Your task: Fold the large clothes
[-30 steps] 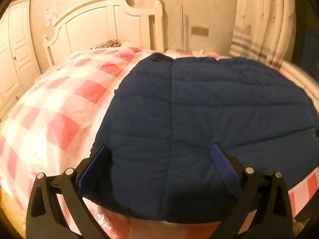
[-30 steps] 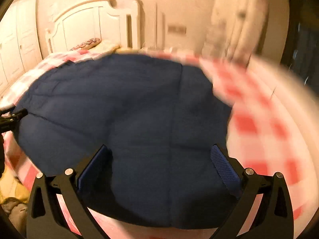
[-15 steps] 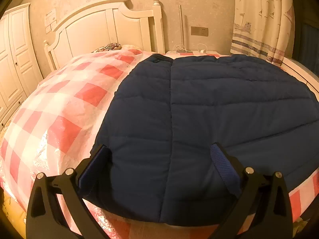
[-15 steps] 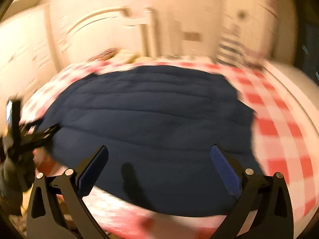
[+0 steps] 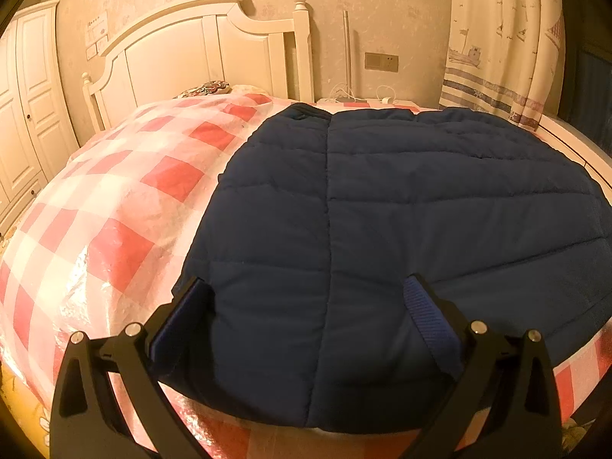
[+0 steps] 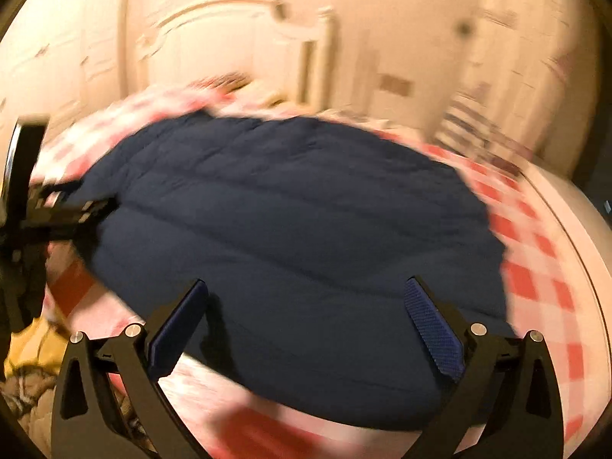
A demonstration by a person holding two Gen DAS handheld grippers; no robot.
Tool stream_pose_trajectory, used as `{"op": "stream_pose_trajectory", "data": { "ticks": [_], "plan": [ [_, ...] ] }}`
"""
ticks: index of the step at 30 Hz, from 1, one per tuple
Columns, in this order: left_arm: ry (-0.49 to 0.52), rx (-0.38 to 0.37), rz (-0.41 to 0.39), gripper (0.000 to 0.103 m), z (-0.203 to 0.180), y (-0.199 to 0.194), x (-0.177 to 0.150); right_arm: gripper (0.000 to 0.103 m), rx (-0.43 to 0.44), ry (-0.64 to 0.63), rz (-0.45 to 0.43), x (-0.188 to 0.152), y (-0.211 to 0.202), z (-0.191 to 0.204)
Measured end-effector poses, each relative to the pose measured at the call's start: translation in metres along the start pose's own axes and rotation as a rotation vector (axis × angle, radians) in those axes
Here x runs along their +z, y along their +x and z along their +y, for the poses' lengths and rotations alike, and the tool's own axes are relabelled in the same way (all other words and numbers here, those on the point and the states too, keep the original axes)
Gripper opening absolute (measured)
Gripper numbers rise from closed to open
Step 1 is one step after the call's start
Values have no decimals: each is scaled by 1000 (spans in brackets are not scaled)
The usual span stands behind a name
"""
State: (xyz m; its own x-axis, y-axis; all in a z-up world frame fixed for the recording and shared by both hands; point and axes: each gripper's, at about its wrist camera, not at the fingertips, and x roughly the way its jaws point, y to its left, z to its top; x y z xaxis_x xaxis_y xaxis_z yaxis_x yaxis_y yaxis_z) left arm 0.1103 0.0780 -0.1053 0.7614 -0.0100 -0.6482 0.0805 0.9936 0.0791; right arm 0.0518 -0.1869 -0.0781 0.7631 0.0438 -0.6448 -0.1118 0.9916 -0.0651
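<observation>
A large navy quilted jacket [image 5: 382,210] lies flat on the bed's red-and-white checked cover [image 5: 114,199]. It also shows in the right wrist view [image 6: 298,229], blurred by motion. My left gripper [image 5: 306,306] is open and empty, its jaws wide apart above the jacket's near edge. My right gripper [image 6: 306,306] is open and empty above the jacket's near edge. The left gripper [image 6: 57,210] shows at the jacket's left edge in the right wrist view.
A white headboard [image 5: 199,49] stands at the far end of the bed. A white wardrobe [image 5: 23,107] is at the left. A patterned curtain [image 5: 505,38] hangs at the right. Yellow and grey cloth [image 6: 30,375] lies beside the bed, lower left.
The right gripper has swung fast, shifting its view to the right side of the jacket and blurring it. The left gripper has barely moved. Both stay open.
</observation>
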Motion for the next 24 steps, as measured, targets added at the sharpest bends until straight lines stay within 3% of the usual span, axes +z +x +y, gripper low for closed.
{"op": "stream_pose_trajectory", "data": {
  "ticks": [3,5,11,13,14,17,20,24],
  "plan": [
    [0,1,-1,101,0,0,0,98,-69,118,50,-15,8,-45],
    [0,2,0,101,0,0,0,98,-7,165,27,-33,14,-66],
    [-17,14,28,101,1,-3,5,99,-11,148,35,-33,19,-63],
    [-44,-22,37,100,0,-10,18,99,5,154,30,-34,19,-65],
    [-46,-65,14,100,-3,-18,30,99,5,151,26,-34,18,-64],
    [6,-68,-49,101,-17,-26,65,99,1,154,22,-36,20,-65],
    [47,-75,-37,101,-27,0,108,99,2,152,24,-37,20,-64],
    [8,-10,120,101,-13,89,146,99,3,148,25,-36,20,-64]
  ]
}}
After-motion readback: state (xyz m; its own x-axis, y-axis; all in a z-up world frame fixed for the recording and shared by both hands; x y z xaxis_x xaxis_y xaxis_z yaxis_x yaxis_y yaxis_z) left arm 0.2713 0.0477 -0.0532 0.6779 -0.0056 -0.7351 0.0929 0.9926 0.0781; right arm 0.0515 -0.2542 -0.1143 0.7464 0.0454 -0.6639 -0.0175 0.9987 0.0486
